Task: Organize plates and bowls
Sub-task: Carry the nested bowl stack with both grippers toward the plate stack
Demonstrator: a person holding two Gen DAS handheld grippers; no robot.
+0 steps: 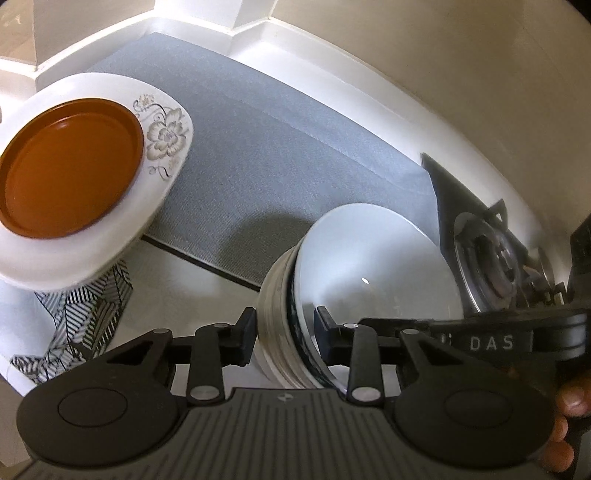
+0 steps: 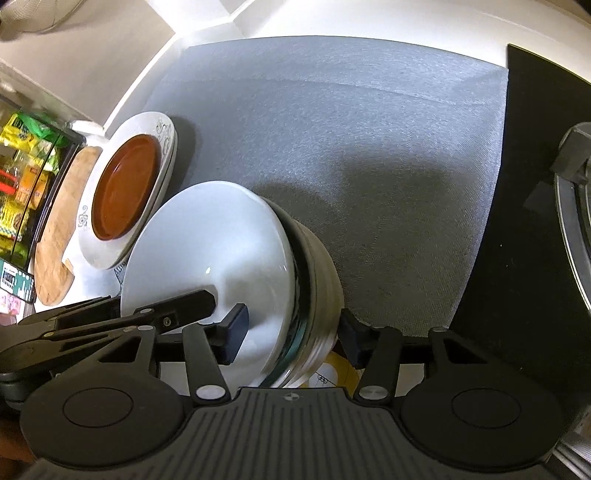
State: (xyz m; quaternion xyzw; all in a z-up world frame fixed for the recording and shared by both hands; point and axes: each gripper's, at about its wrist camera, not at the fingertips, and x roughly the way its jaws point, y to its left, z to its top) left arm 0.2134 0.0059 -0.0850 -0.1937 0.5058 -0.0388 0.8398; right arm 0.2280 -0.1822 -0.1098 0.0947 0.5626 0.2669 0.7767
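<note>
The bench (image 2: 388, 33) is white, and most of it lies under a grey mat (image 2: 332, 129). At the mat's right edge sits a black stove (image 2: 524, 221) with a metal burner ring.

On the near part of the mat, a stack of bowls (image 2: 221, 251) is tipped up on edge, a white bowl on the face of the pile and several banded rims behind it. Both pairs of tongs straddle the stack's lower rim from opposite sides. The left tongs (image 1: 284, 332) are pinching the stack, one finger against the outer bowls, the other inside the white bowl. The right tongs (image 2: 291, 332) stand wider, one finger inside the white bowl, the other by the back of the pile; whether the pads press I cannot tell.

Further left, well apart from the stack, a white flowered plate (image 1: 162, 133) carries a brown dish (image 1: 70, 166). It rests partly on a black-and-white striped cloth (image 1: 85, 314). A round wooden board (image 2: 59, 229) lies just beside the plate.
</note>
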